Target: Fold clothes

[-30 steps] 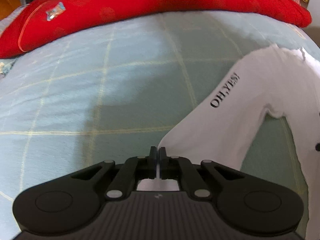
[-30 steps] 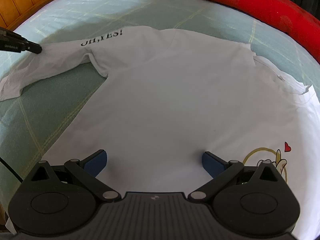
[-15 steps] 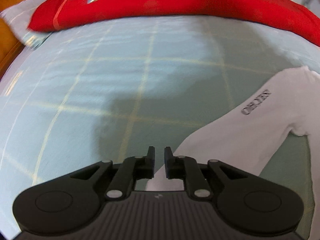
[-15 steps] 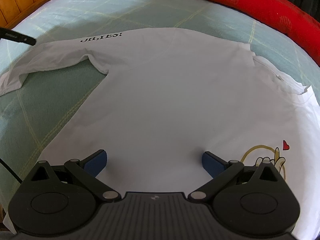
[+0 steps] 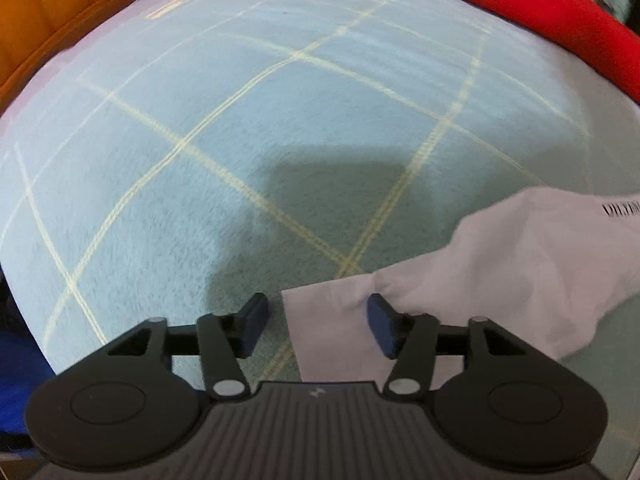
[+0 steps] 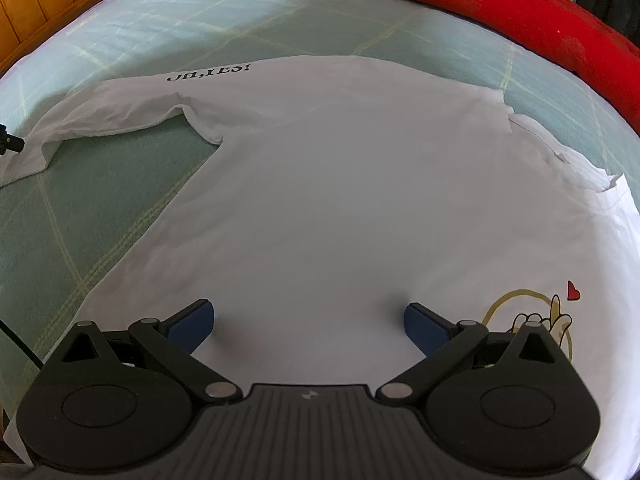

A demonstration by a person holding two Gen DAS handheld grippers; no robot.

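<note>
Since a second ago, the sleeve (image 5: 460, 280) of the white T-shirt (image 6: 340, 208) has been let go by the left gripper (image 5: 316, 326), whose view has swung round over the bedsheet (image 5: 240, 140).

From the left wrist, the jaws are seen opening, their blue pads apart; the sleeve's cuff lies flat on the pale blue checked bedsheet between them, and no pad is seen pressing on it. A red quilt (image 5: 540, 12) is seen along the far edge and an orange wooden bed frame (image 5: 52, 12) at upper left.

From the right wrist, the right gripper (image 6: 308, 326) is held over the shirt's body with its jaws spread wide and nothing clasped. The T-shirt is spread flat on the bed, its left sleeve stretched out to the left. Black lettering (image 6: 208, 73) is printed near the shoulder and a cartoon print (image 6: 528, 316) at lower right.
</note>
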